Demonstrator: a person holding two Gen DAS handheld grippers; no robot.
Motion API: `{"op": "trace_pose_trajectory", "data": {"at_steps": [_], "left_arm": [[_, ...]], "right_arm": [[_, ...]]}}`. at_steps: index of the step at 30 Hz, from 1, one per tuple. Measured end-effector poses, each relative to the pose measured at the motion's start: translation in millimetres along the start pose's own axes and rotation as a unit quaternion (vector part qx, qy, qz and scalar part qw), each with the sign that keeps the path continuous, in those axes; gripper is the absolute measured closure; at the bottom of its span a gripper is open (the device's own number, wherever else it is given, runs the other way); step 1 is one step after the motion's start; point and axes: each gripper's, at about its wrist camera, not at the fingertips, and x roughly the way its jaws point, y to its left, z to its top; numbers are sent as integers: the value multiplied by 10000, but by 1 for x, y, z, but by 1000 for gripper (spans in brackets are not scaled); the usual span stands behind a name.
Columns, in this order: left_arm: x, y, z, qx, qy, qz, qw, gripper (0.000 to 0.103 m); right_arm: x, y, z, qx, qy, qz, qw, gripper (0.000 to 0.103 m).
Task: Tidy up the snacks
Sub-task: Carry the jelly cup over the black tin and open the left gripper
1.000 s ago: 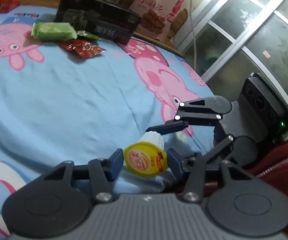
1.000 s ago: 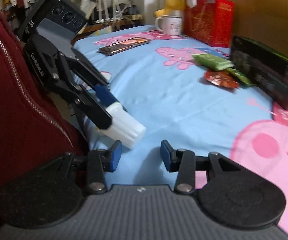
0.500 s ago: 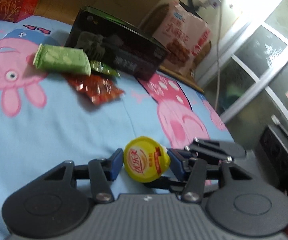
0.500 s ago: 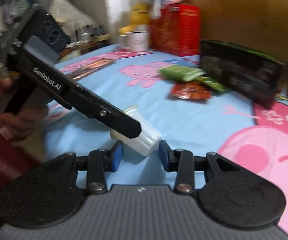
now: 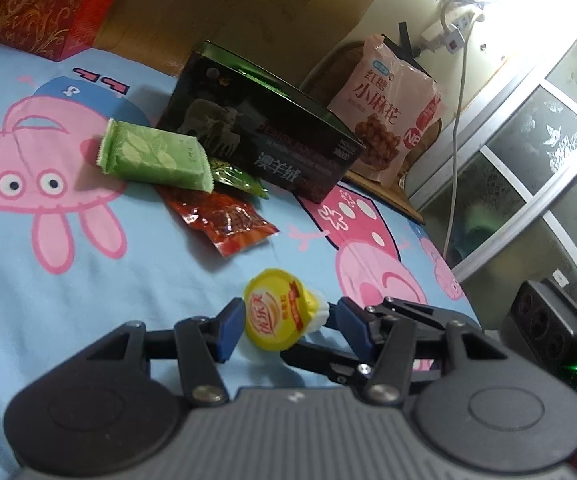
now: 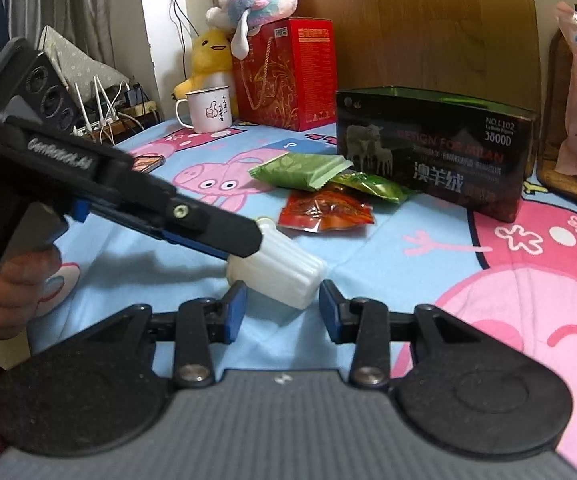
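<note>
Left wrist view: left gripper pinching the jelly cup, yellow lid facing the lens, long axis running along the fingers, carried above the bedsheet. Right wrist view: right gripper spread, bracketing the cup's white base without clear contact. Further out, ahead: red packet, green packet, black box. Left nearer, likely bound there.

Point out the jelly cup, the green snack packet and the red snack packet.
jelly cup [image 5: 275, 309], left wrist view, yellow foil lid.
green snack packet [image 5: 154, 156], left wrist view, middle of wrapper.
red snack packet [image 6: 324, 210], right wrist view, middle of wrapper.
</note>
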Motion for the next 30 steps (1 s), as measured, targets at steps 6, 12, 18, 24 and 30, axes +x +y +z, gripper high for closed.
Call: {"op": "trace_pose_trajectory", "data": {"at_steps": [6, 12, 18, 24, 30], "left_arm": [[13, -4, -1, 210, 9, 204, 9996, 56], [11, -2, 0, 222, -21, 285, 9993, 61], [15, -9, 10, 416, -49, 288, 9987, 61], [24, -24, 37, 744, -174, 249, 9968, 61], [43, -45, 85, 1149, -511, 204, 9919, 61]], "right_arm": [[5, 9, 2, -213, 28, -207, 9996, 54], [11, 11, 6, -244, 5, -384, 9990, 56], [6, 5, 9, -85, -304, -500, 9982, 62], [4, -3, 22, -212, -640, -787, 9946, 62], [8, -25, 55, -230, -1074, -1199, 9867, 62]]}}
